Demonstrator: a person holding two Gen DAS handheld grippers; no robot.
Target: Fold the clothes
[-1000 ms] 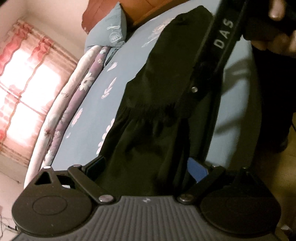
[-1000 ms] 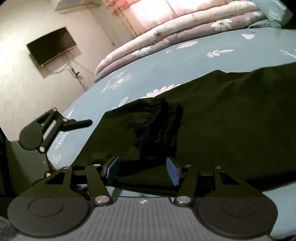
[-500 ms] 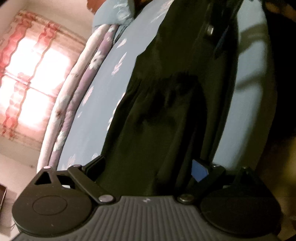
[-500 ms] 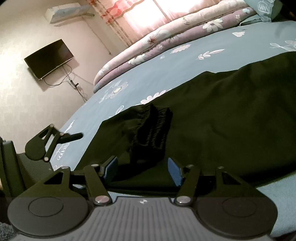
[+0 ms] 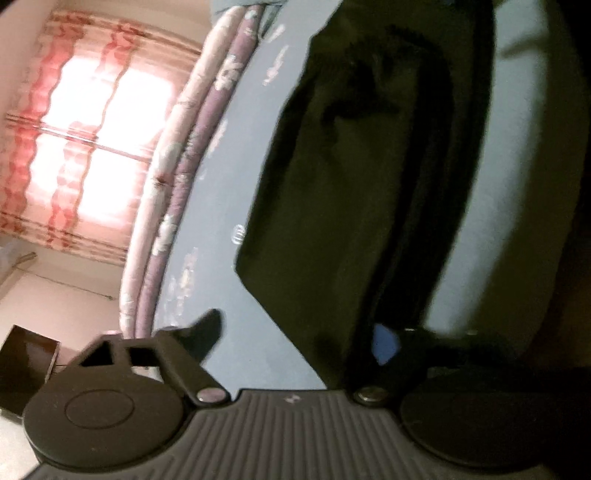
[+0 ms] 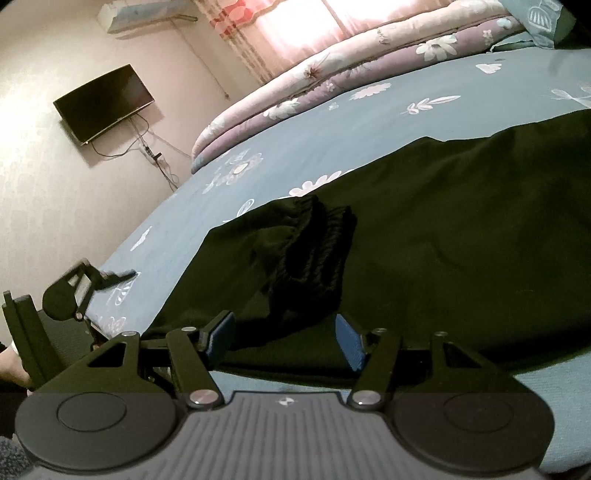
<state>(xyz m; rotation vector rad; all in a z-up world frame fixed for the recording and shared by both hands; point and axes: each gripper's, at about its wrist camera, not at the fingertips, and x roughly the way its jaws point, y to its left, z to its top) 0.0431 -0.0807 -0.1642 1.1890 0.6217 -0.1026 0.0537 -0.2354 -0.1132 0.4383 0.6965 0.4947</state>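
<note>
A black garment (image 6: 424, 236) lies spread flat on a blue flowered bedsheet (image 6: 295, 147), its gathered elastic band (image 6: 317, 251) bunched up near the bed's near edge. Along the far side of the bed lies a rolled pink and purple quilt (image 6: 351, 70), with a blue pillow (image 6: 546, 22) at its right end. Behind it hangs a red-patterned curtain (image 5: 74, 147) over a bright window. A dark television (image 6: 103, 103) is mounted on the left wall, cables trailing below it, and an air conditioner (image 6: 144, 16) sits above.

The right gripper (image 6: 286, 341) rests at the near hem, fingers apart, the bunched band between them without being pinched. The left gripper (image 5: 295, 339) is closing; a corner of the garment lies between its fingers, not yet pressed. The left-wrist view is blurred.
</note>
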